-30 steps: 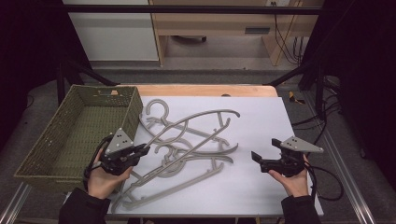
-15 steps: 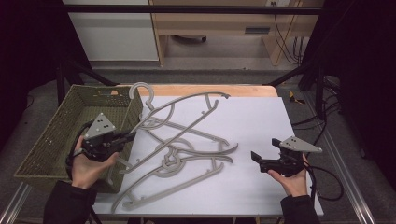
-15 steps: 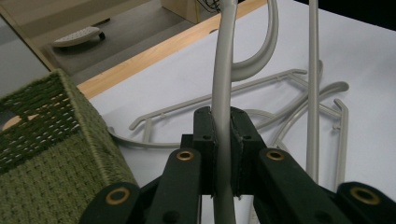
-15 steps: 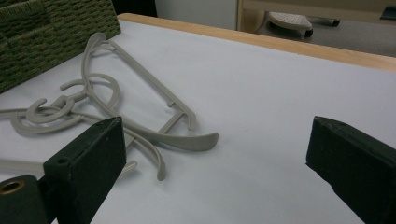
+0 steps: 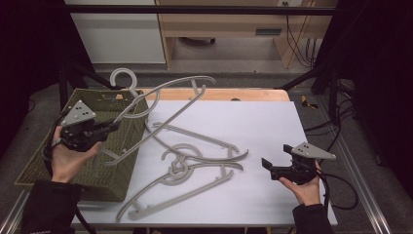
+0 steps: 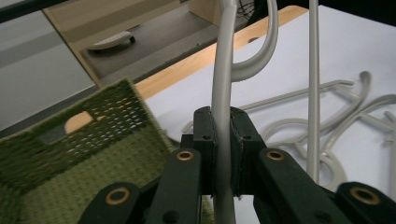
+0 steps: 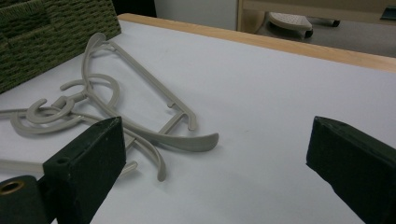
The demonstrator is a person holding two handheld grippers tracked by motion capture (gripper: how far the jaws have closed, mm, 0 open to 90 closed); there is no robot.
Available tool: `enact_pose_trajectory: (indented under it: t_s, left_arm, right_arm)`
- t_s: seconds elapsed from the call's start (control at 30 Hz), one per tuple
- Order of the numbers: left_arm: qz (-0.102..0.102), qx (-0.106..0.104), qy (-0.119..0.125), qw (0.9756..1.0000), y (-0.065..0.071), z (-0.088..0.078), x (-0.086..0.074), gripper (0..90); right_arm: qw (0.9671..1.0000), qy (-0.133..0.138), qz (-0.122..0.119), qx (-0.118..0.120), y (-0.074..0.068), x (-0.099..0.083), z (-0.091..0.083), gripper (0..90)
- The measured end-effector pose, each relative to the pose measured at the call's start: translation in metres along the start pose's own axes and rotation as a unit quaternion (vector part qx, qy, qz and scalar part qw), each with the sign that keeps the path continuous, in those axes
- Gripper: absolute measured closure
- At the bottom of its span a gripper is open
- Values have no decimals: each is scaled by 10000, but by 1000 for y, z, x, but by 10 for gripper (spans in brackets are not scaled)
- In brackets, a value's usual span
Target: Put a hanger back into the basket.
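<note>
Grey plastic hanger — light, stiff, slick — raised over the green woven basket, left gripper clamped on its thin arm. Right gripper gapes empty — grasp near the hook for balance.

The hanger you held looked like smooth grey plastic with a dull satin finish, and the two hangers lying on the table looked the same. Your left gripper was matt black plastic with brass-coloured rivets, its pads slightly grainy against the hanger's bar. The basket was coarse, woven olive-green fibre, rough to the eye. The table carried a flat, matt white sheet, paper-like, with a bare light-wood edge at its far side. Your right gripper had the same matt black finish.
</note>
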State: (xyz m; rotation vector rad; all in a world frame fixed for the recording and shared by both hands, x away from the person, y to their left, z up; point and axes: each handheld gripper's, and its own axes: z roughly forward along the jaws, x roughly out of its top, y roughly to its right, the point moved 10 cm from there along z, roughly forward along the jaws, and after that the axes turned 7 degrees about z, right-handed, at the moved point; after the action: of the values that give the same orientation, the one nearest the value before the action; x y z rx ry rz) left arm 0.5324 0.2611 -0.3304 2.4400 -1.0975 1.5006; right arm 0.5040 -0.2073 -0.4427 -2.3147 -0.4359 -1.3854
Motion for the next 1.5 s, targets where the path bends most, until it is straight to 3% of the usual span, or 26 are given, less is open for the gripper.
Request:
enact_pose_trajectory:
  t_s: [0.1,0.37,0.53,0.77,0.93,1.5]
  left_arm:
    - [-18,184,-40,9998,-18,0,-7,829]
    - [-210,342,-210,9990,-47,-6,-34,829]
    - [-245,393,-236,9987,-60,-11,-46,829]
    - [-321,660,-429,9964,-80,-14,-71,829]
    - [-456,727,-522,9949,-91,-17,-87,829]
    - [-545,975,-774,9907,-115,-35,-123,828]
  right_arm:
    - [10000,4,-20,-1,0,0,0,48]
    - [10000,5,-18,-7,0,1,0,46]
    - [10000,-3,-7,-15,1,1,0,45]
    - [10000,4,-11,-22,1,1,0,43]
    - [10000,-7,-10,-38,1,1,1,41]
    - [10000,-70,-32,-50,1,-1,2,40]
